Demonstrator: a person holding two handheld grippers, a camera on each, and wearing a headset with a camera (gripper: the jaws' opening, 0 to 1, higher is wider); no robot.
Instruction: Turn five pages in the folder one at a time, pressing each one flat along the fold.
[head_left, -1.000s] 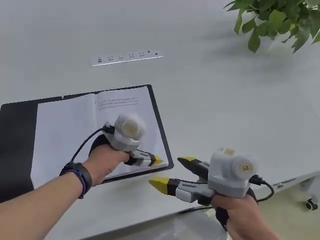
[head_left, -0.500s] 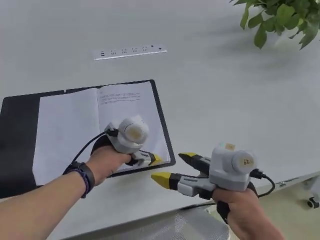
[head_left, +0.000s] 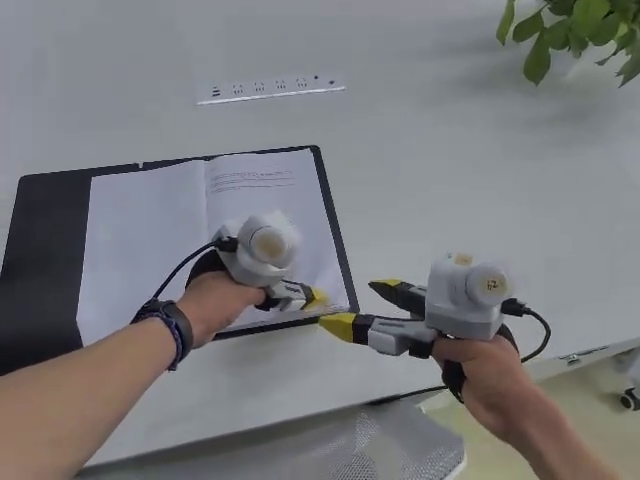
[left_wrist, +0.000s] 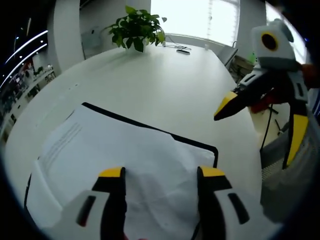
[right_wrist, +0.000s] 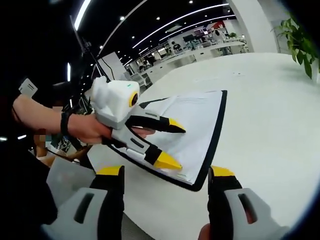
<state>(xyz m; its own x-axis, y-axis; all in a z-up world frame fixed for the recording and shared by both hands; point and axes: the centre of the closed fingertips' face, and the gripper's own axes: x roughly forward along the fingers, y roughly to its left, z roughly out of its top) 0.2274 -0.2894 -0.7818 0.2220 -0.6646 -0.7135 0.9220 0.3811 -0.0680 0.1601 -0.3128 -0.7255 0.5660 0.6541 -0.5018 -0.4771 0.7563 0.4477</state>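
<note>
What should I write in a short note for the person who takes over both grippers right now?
Left gripper: open, holding nothing, jaws over the lower right corner of the right page.
Right gripper: open, empty, above the table just beside that corner of the folder.
Folder: lies open, with pages on both sides.
Done: the number of pages already turned cannot be read here.
Left: probably lift the corner sheet, turn it, press along the fold, up to five.
</note>
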